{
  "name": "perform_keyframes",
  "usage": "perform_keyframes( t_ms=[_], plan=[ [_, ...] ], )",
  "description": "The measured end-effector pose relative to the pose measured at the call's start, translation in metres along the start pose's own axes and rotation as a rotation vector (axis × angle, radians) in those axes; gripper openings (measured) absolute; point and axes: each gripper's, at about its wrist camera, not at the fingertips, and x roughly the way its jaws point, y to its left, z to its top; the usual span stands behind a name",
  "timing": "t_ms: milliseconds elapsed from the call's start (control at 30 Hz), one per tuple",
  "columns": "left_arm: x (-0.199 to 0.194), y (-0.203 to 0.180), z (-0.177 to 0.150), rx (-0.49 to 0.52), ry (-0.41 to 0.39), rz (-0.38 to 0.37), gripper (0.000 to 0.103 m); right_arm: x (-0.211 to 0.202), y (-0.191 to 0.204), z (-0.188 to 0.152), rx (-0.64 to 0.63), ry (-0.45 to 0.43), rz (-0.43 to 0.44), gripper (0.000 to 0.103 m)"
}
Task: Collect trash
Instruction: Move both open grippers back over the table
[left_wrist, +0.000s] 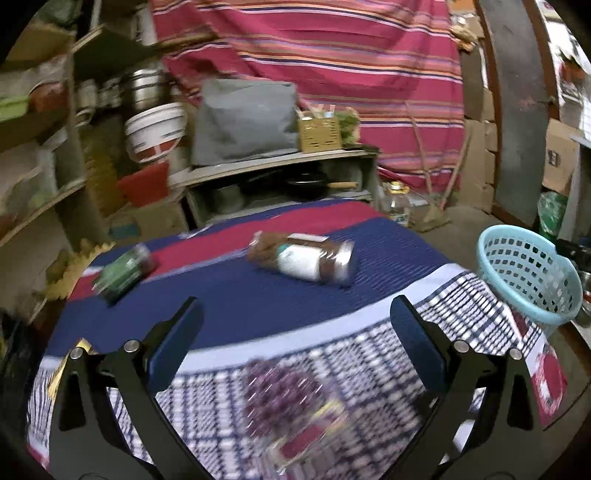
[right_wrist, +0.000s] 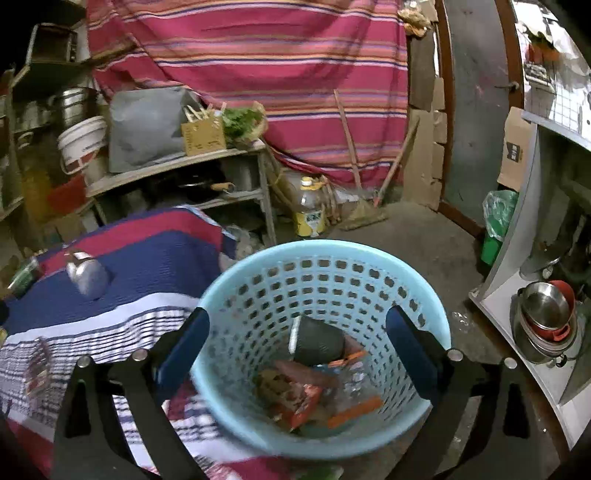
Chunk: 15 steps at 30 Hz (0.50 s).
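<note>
My left gripper (left_wrist: 295, 317) is open and empty above a cloth-covered table (left_wrist: 229, 310). A jar with a metal lid (left_wrist: 314, 260) lies on its side ahead of it, and a green can (left_wrist: 123, 273) lies at the far left. A blurred purple wrapper (left_wrist: 284, 391) lies below, between the fingers. My right gripper (right_wrist: 297, 328) is open and empty over a light blue basket (right_wrist: 236, 295) that holds a dark cup (right_wrist: 317, 339) and several wrappers (right_wrist: 303, 398). The basket also shows in the left wrist view (left_wrist: 528, 273), at the table's right edge.
Shelves (left_wrist: 269, 162) with pots, a white bucket (left_wrist: 155, 129) and a grey bag stand behind the table. A striped cloth (left_wrist: 332, 55) hangs at the back. A plastic bottle (right_wrist: 310, 210) and a broom stand on the floor. Metal bowls (right_wrist: 543, 317) sit on a low shelf to the right.
</note>
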Motion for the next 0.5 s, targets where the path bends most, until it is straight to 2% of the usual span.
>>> perform_keyframes(
  t_ms=[233, 500],
  plan=[
    [-0.034, 0.037, -0.031, -0.044, 0.008, 0.049, 0.098, -0.062, 0.048, -0.011, -0.092, -0.073, 0.092, 0.096],
    [-0.07, 0.071, -0.035, -0.121, -0.031, 0.07, 0.098, -0.143, 0.081, -0.014, -0.151, -0.107, 0.246, 0.099]
  ],
)
